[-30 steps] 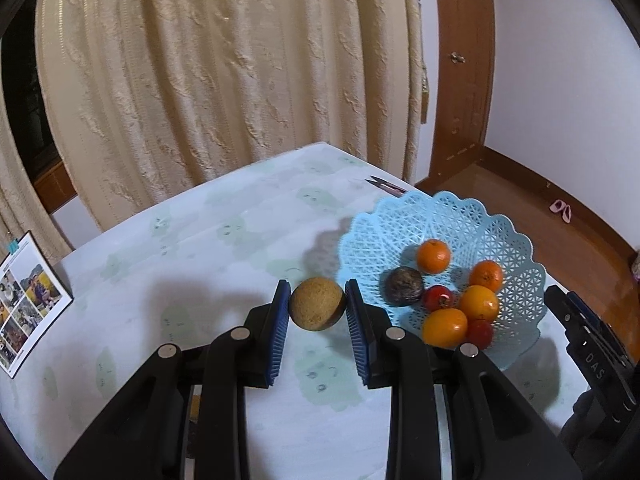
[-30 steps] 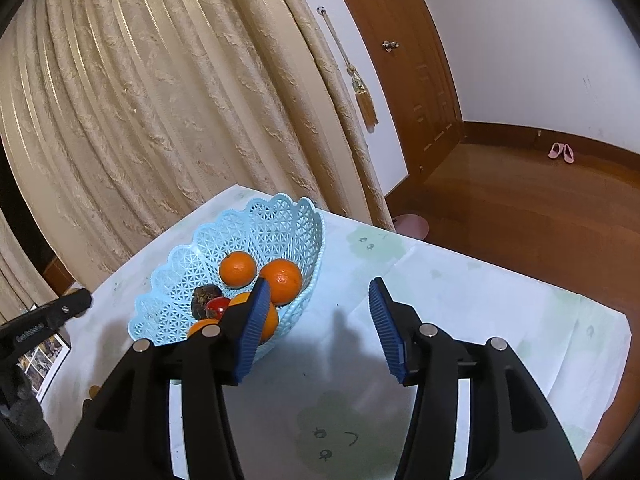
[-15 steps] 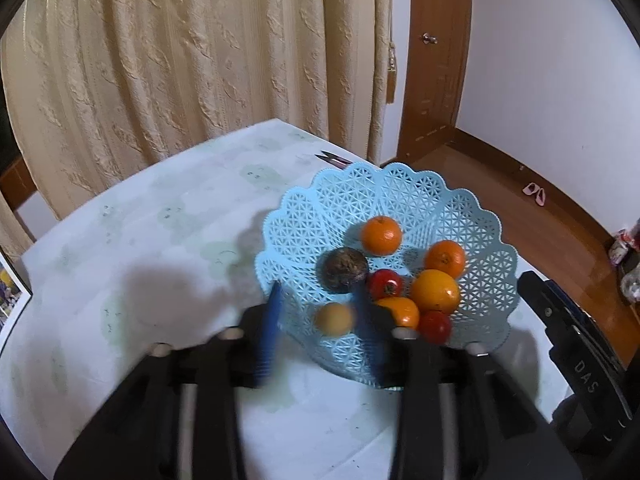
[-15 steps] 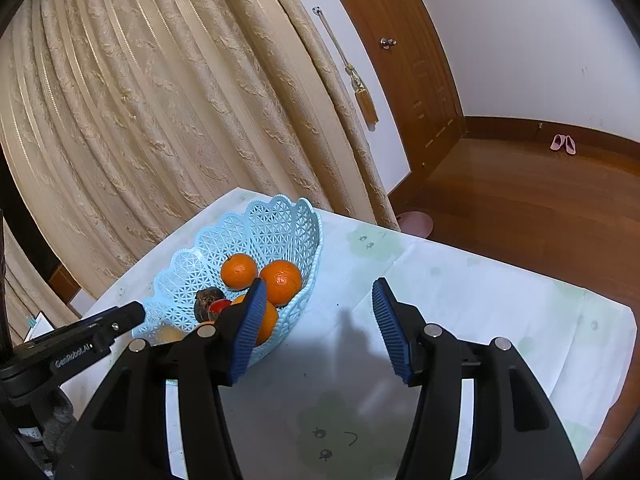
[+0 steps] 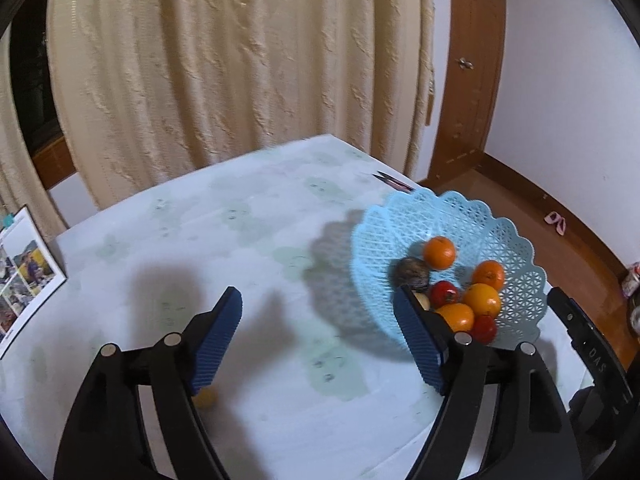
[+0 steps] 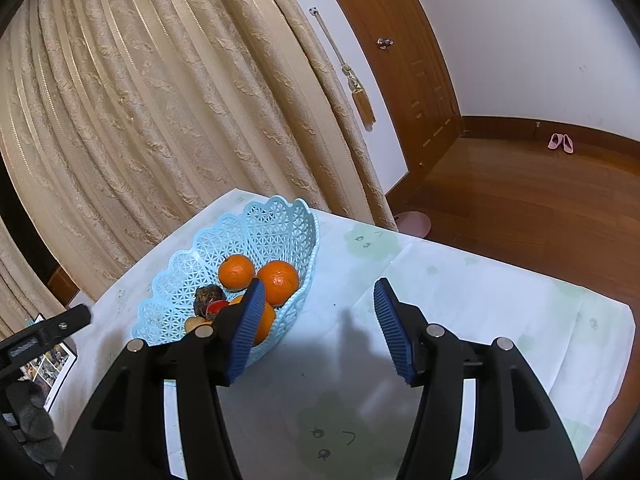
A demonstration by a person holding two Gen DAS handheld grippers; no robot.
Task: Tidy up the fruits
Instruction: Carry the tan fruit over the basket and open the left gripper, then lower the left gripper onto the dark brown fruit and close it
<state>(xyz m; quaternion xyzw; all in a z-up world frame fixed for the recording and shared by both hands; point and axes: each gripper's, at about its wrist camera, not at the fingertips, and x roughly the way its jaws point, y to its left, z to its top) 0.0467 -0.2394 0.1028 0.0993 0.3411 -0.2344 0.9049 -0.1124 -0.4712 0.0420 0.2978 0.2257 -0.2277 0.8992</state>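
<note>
The left gripper [image 5: 318, 330] has just been opening and is now being held wide, nothing between its blue ribbed pads. The tan round fruit [image 5: 423, 302] is lying inside the pale blue lattice plastic basket [image 5: 448, 216], beside the oranges [image 5: 439, 252], seemingly so the fruits are gathered together. The right gripper [image 6: 318, 330] is being kept parted and empty over the pale green patterned tablecloth [image 6: 460, 300], apparently waiting.
</note>
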